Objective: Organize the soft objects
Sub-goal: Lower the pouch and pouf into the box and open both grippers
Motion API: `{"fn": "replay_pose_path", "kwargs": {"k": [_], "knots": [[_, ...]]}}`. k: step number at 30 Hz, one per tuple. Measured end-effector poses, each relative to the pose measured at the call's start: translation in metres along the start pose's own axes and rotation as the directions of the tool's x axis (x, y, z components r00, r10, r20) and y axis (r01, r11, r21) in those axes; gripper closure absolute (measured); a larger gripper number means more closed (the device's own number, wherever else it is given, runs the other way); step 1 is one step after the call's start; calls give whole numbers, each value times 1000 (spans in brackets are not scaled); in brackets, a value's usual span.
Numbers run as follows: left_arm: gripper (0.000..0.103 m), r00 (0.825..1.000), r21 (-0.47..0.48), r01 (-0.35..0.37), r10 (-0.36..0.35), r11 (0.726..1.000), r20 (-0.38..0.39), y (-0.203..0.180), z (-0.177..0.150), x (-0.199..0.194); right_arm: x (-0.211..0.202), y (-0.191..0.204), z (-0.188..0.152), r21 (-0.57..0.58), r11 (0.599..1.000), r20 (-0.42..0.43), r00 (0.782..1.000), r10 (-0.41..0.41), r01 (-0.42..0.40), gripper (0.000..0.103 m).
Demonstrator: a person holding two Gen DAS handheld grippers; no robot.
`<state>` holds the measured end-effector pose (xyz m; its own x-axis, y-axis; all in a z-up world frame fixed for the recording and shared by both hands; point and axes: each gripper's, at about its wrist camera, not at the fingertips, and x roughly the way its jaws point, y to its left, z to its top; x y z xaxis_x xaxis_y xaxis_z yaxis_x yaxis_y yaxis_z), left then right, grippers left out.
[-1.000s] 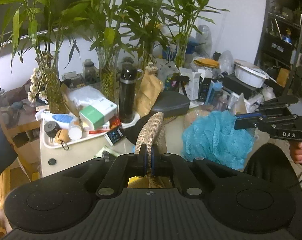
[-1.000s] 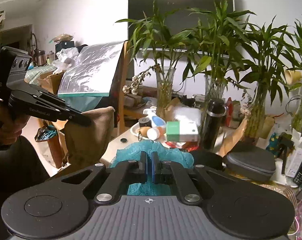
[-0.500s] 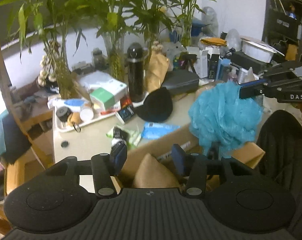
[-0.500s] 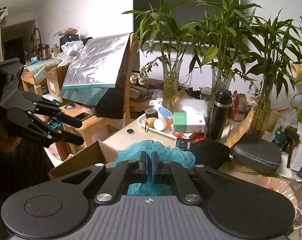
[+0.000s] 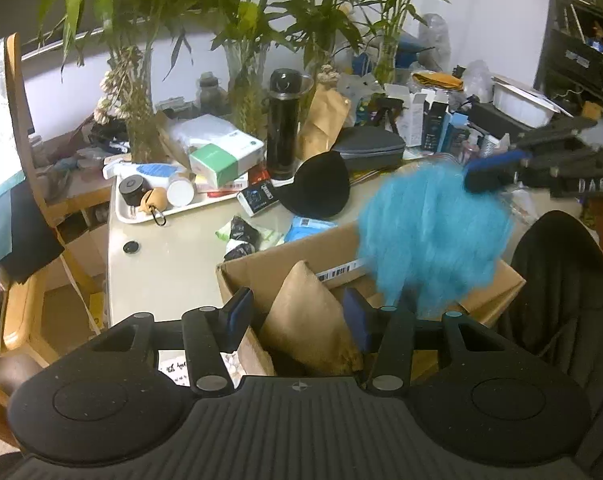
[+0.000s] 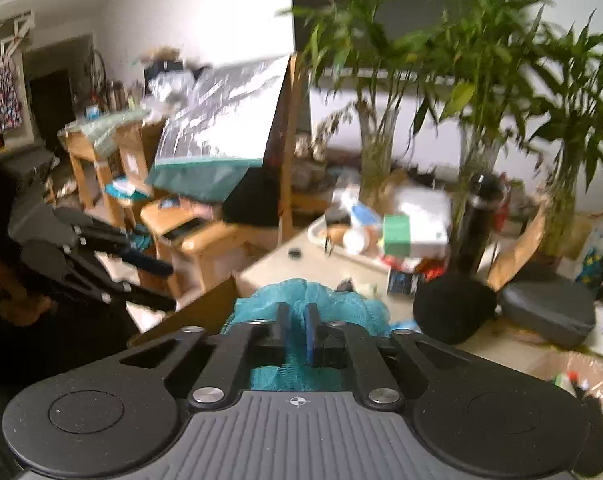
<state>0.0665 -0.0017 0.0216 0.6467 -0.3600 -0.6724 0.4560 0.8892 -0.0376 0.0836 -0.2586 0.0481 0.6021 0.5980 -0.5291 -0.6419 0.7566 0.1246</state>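
L gripper [image 5: 297,314] has its fingers spread wide, nothing btwn them; it sits right over the open cardboard box [image 5: 237,276]. Tan burlap pouch [image 5: 307,320] lies inside the box, w/ its long axis running from near the camera up & away, pointed tip aimed toward the far box wall, tilted a bit left; wide end is low, near the L gripper's fingers. The pouch touches neither finger as far as visible. R gripper [image 5: 487,172] comes in from the right side in the L view, fingers pinched on the top edge of the blue mesh pouf [image 5: 429,232], which hangs below them over the box's right half; it's blurred, roundish, no clear long axis. In the R wrist view the R gripper [image 6: 297,330] shows only a narrow gap, w/ blue mesh bunched in it and around the fingers [image 6: 312,336]. The L gripper [image 6: 157,284] shows at left there, spread apart. Box stands against the near edge of the beige table [image 5: 169,264]. On the table: black beanie [image 5: 321,192], black flask [image 5: 283,124], white tray [image 5: 141,216] w/ small items.
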Motion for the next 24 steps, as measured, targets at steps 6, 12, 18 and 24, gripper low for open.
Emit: {"fn": "replay_pose_path", "kwargs": {"k": [6,12,18,24], "knots": [[54,1000,-16,-5,5,1000,0,2,-1,2,18,2,-11,-10,999,-73,997,-31,30,14],[54,1000,-46,13,-13,999,-4,4,-1,6,23,-6,-21,17,998,-101,993,-65,67,0],[54,1000,-49,1,0,999,9,1,5,10,25,-14,-24,54,994,-106,990,-92,98,0],[54,999,-90,8,-4,996,38,3,7,13,28,-17,-26,61,991,-115,987,-108,116,0]]}}
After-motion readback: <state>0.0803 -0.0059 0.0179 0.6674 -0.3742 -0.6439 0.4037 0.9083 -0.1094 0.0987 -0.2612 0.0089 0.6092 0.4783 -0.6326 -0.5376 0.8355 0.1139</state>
